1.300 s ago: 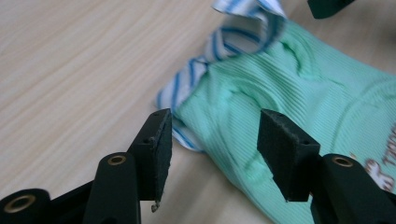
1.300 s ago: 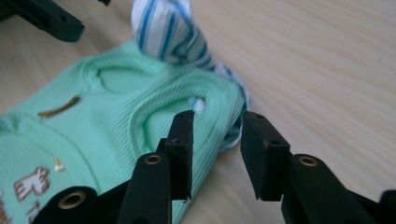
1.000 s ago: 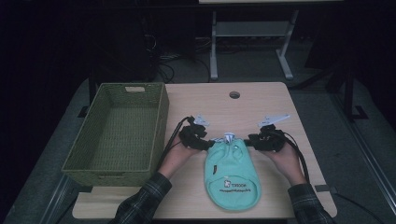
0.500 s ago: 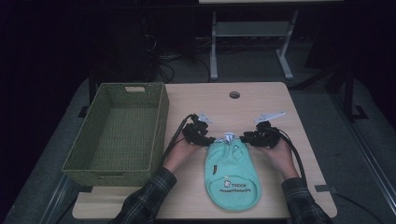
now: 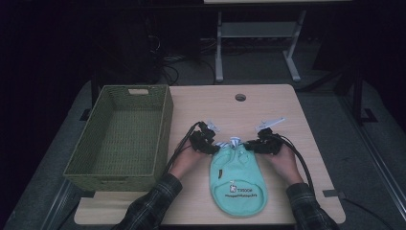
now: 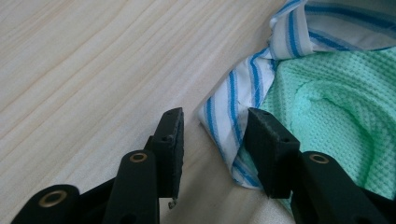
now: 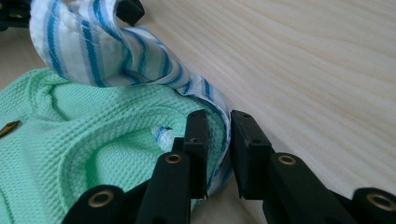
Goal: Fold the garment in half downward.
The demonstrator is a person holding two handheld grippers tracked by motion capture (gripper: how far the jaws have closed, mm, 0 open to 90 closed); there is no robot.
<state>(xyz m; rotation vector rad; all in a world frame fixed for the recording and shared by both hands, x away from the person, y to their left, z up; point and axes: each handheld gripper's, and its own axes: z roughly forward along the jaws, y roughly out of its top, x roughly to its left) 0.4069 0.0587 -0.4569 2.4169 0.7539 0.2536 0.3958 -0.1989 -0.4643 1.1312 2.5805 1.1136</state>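
Pale wood-grain table (image 5: 287, 110) is seen sitting in a pretty dark room, with grey floor around it and a metal stand (image 5: 256, 48) parked behind. On the left part of the tabletop a green woven basket (image 5: 122, 134) is placed, and a small round hole (image 5: 240, 97) can be spotted near the far edge.

A mint green waffle-knit pouch (image 5: 238, 182) is laid flat near the front edge, roughly in the middle, with its blue-and-white striped opening (image 5: 233, 143) pointed away from the person. Both plaid sleeves (image 5: 152, 203) are brought in from the bottom, so the pouch mouth is flanked on both sides.

The left gripper (image 6: 214, 140) is set low at the left corner of the mouth. Its jaws have just been closing, and the striped hem (image 6: 229, 121) is caught between them; it is touched by the right-hand pad while a gap is left at the other, so no real pinch yet.

The right gripper (image 7: 218, 140) is set at the opposite corner. Its jaws have just been closing too, and the striped edge (image 7: 224, 119) is squeezed between the pads, green fabric bunched just beside.
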